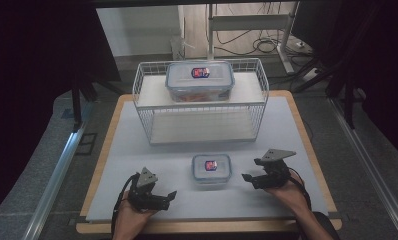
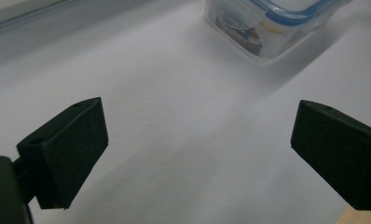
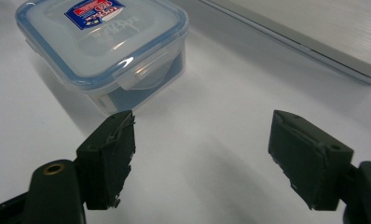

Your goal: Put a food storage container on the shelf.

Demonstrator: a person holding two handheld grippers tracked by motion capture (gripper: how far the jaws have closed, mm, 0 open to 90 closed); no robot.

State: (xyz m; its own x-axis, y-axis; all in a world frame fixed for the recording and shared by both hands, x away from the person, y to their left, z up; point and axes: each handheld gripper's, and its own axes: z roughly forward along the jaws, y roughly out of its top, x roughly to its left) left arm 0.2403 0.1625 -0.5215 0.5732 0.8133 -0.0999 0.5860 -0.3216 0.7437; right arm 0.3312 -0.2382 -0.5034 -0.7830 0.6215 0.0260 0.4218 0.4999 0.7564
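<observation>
A small clear box with a blue-rimmed lid (image 1: 212,169) sits on the white mat between my two grippers. Left of it, near the front edge, my left gripper (image 1: 171,196) points toward the box and stands apart from it. In the left gripper view the jaws (image 2: 197,123) are wide open over bare mat, with the box (image 2: 267,28) at the top right. My right gripper (image 1: 247,177) lies to the right of the box, aimed at it. Its jaws (image 3: 204,137) are open with nothing between them, and the box (image 3: 104,42) is just beyond the left pad.
A white wire basket (image 1: 152,107) stands at the back of the table with a larger lidded box (image 1: 200,80) on its upper shelf. The mat (image 1: 137,155) ends at a wooden table rim. A flat panel with a metal edge (image 3: 314,37) crosses the right gripper view.
</observation>
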